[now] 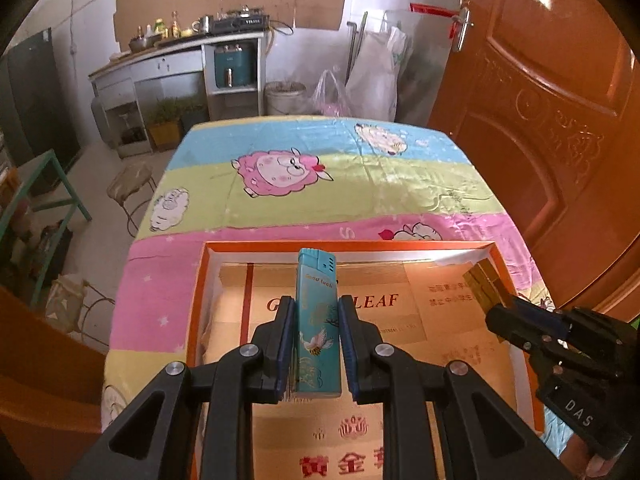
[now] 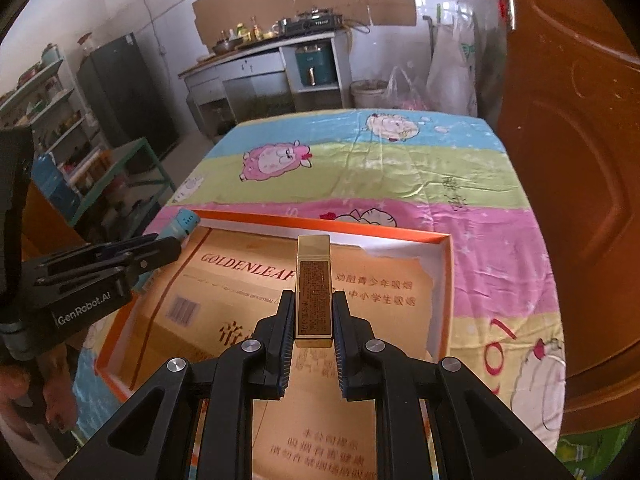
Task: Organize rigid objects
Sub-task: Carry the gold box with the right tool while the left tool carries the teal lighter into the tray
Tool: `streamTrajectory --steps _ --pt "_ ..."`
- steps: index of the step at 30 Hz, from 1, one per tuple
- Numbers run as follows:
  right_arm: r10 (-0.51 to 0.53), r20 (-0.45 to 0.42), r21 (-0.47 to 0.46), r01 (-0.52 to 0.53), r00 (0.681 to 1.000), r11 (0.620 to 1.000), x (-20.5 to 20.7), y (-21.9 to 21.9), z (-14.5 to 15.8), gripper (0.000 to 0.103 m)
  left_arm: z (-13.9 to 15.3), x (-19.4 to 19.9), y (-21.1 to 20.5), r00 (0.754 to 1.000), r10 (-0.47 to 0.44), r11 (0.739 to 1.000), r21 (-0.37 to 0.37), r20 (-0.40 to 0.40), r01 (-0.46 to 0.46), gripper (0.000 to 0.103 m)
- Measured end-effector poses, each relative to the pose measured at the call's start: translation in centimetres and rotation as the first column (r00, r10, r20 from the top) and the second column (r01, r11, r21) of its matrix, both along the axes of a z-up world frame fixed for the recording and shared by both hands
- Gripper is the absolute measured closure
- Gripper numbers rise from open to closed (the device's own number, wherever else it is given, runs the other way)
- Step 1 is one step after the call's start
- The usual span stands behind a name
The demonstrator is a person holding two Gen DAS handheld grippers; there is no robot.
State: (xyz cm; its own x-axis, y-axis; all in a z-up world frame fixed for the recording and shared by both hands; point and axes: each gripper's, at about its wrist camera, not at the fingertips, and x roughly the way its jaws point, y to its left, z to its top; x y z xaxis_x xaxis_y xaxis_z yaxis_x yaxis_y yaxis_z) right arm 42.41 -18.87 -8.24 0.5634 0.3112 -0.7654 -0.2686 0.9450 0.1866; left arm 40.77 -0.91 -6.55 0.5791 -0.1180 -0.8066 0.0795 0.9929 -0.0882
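My left gripper is shut on a teal lighter with a bird print, held over an open orange box lined with gold printed card. My right gripper is shut on a slim gold box with small print, held over the same orange box. In the left wrist view the right gripper sits at the box's right side with the gold box in it. In the right wrist view the left gripper sits at the box's left side with the lighter's top showing.
The box lies at the near end of a table with a striped cartoon-sheep cloth. A brown wooden door stands close on the right. A counter with cookware, a stool and bags lie beyond.
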Motion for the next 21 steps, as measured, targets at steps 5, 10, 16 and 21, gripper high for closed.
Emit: streamTrajectory --steps 5,10,16,21 --pt "0.007 -0.029 -0.019 -0.008 1.0 1.0 1.5 1.0 -1.3 0.085 -1.3 1.5 0.0 0.999 -0.003 1.0 0.003 -0.034 0.003 0.081" --pt "0.003 -0.047 -0.026 -0.004 0.999 1.0 2.6 1.5 -2.0 0.085 -2.5 2.5 0.3 0.998 0.007 1.0 0.003 -0.059 -0.007 0.081" --pt "0.001 -0.071 -0.057 -0.005 0.998 0.998 3.9 2.3 -3.1 0.085 -3.7 3.6 0.6 0.996 0.021 1.0 -0.006 -0.085 -0.022 0.081" --pt "-0.006 -0.09 -0.093 -0.003 0.996 0.996 4.4 2.7 -4.0 0.085 -4.6 4.1 0.8 0.995 0.023 1.0 -0.014 -0.101 -0.025 0.081"
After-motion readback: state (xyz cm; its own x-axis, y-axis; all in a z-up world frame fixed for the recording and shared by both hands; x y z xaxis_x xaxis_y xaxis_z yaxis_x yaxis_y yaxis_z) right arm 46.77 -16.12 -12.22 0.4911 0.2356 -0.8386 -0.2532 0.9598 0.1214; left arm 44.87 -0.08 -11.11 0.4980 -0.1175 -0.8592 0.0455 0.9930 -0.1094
